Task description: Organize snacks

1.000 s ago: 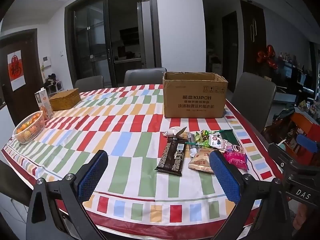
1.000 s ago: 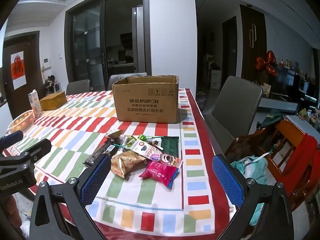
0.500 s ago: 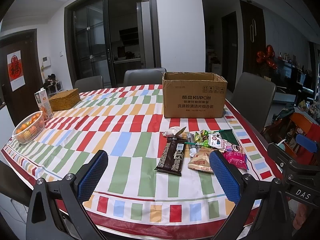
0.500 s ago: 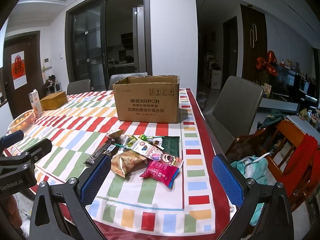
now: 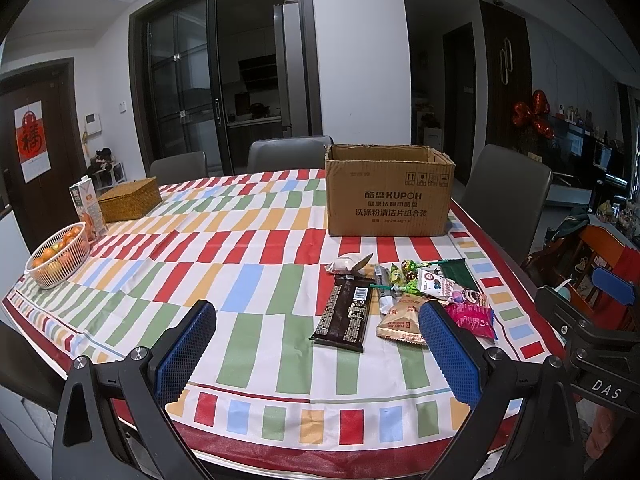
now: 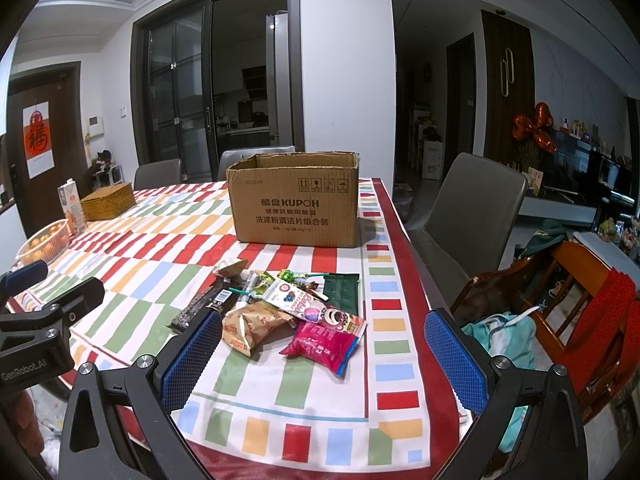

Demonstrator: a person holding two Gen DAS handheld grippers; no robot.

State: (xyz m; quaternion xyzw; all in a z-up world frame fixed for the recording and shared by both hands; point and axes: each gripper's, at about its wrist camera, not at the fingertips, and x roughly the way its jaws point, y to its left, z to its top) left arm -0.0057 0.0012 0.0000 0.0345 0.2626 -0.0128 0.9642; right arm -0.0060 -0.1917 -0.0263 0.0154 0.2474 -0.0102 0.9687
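Note:
A pile of snack packets lies on the striped tablecloth: a dark chocolate bar, a tan biscuit bag, a pink packet, a white cartoon packet, a dark green packet and small candies. An open cardboard box stands behind them, also in the right wrist view. My left gripper is open and empty, near the table's front edge, left of the pile. My right gripper is open and empty, just in front of the pink packet.
A white basket of oranges, a juice carton and a wicker box sit at the table's far left. Grey chairs surround the table. A wooden chair with clothes stands to the right.
Both grippers have held almost still; the right one has edged slightly closer to the snack pile. Nothing was taken hold of.

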